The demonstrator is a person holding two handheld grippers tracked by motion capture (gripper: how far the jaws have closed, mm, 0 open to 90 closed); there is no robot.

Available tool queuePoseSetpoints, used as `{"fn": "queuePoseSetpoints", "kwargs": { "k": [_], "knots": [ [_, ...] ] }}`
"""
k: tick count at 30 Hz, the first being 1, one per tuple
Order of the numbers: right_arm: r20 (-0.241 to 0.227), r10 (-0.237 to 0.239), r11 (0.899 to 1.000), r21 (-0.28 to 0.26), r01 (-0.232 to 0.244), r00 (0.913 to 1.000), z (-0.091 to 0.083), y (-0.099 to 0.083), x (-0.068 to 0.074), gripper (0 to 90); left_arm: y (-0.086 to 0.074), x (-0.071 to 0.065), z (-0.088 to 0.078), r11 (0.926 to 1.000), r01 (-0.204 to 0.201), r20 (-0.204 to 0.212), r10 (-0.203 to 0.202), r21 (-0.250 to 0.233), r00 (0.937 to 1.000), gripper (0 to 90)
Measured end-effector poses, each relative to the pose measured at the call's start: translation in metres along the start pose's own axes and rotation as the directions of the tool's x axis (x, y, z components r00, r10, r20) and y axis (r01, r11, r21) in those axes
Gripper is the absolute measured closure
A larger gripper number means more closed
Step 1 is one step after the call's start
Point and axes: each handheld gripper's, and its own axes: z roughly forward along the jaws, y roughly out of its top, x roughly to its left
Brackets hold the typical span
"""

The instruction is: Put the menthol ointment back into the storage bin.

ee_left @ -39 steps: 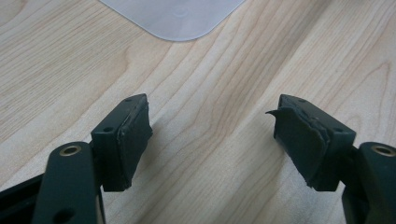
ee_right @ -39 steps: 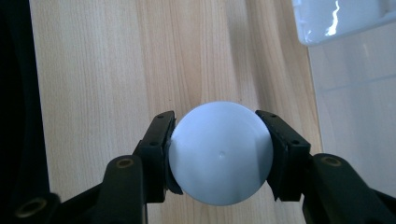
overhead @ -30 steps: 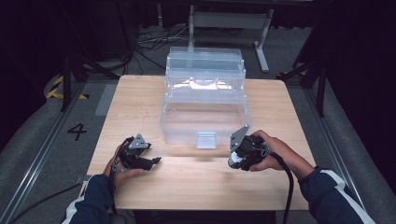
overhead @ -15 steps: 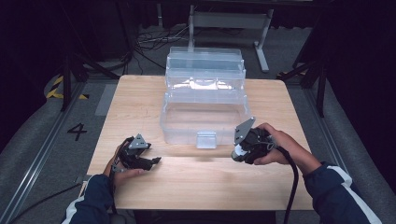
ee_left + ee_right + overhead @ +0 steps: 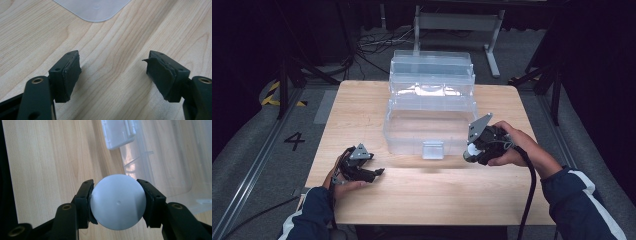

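So the right gripper [image 5: 117,202] has a white ball [image 5: 118,202] pinched between its two black pads, one pad pressed on each side of it. The ball looks smooth and matte, plain white-grey, with one tiny dimple or mould mark just off its centre in the right gripper view. Being round, it has no long axis and no real pointing direction; that little mark facing the camera is the only thing that gives it an orientation. From the high view you can see a bit of the white ball [image 5: 471,150] at the front of the right gripper [image 5: 473,151], held above the wooden table [image 5: 362,115], just beside the near right corner of the clear plastic box [image 5: 432,120]. The box is open with stepped see-through tiers, and its latch tab [image 5: 118,132] sits at the front wall, above the ball in the right gripper view.

The left gripper [image 5: 113,72] is parked low over the near left part of the table, jaws spread wide with nothing but wood grain between them. A rounded corner of the box shows at the top of its view.
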Motion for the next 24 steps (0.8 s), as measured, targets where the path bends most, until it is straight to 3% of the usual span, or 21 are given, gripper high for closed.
{"fn": "queuePoseSetpoints", "kwargs": {
  "k": [15, 24],
  "knots": [
    [0.062, 0.048, 0.999, -0.010, -0.048, 0.9969, -0.015, 0.005, -0.031, 50.7, 0.000, 0.000, 0.000, 1.0000, 0.000, 0.000, 0.000, 0.000, 1.0000, 27.4],
    [0.082, 0.088, 0.996, -0.005, -0.088, 0.9928, -0.015, 0.005, -0.054, 50.8, 0.000, 0.000, 0.000, 1.0000, 0.002, 0.000, -0.002, 0.000, 1.0000, 27.4]
  ]
}}
